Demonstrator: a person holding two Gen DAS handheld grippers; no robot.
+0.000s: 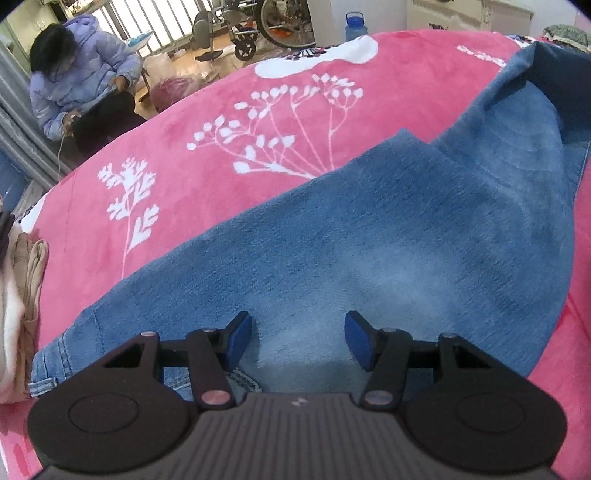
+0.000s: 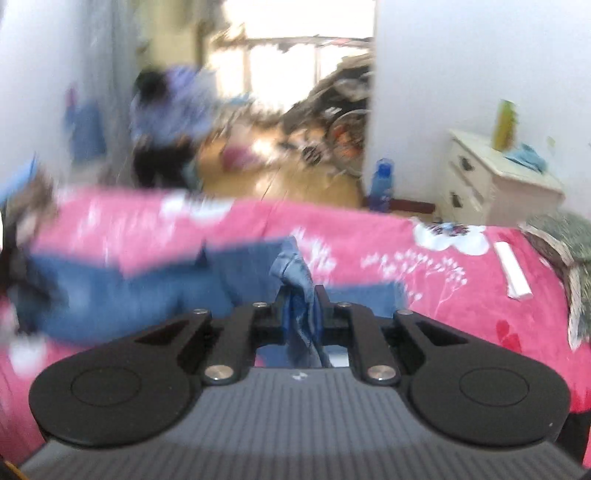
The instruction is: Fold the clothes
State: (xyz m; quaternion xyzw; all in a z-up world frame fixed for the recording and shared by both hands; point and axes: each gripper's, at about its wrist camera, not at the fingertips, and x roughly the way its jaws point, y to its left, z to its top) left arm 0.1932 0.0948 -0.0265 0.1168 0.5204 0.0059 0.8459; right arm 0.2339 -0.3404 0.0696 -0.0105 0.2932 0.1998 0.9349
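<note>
While you are pinching a bunched fold of the jeans in your right gripper, its jaws are closing tight on the denim and lifting it above the pink blanket, with the rest of the garment trailing ahead and to that gripper's left. Your left gripper is hanging wide apart with nothing between the blue pads, just over the flat part of the jeans, near what looks like the waistband below its left finger. To do this fold well, I would judge that you are needing the open gripper to pin or take the cloth beneath it, so the lifted end is travelling over a steady base and the edges are meeting squarely. Counting: one pair of jeans, one blanket, two grippers, one beige stack of clothes far to the left gripper's left, one blue bottle far ahead, and one seated person beyond the bed
</note>
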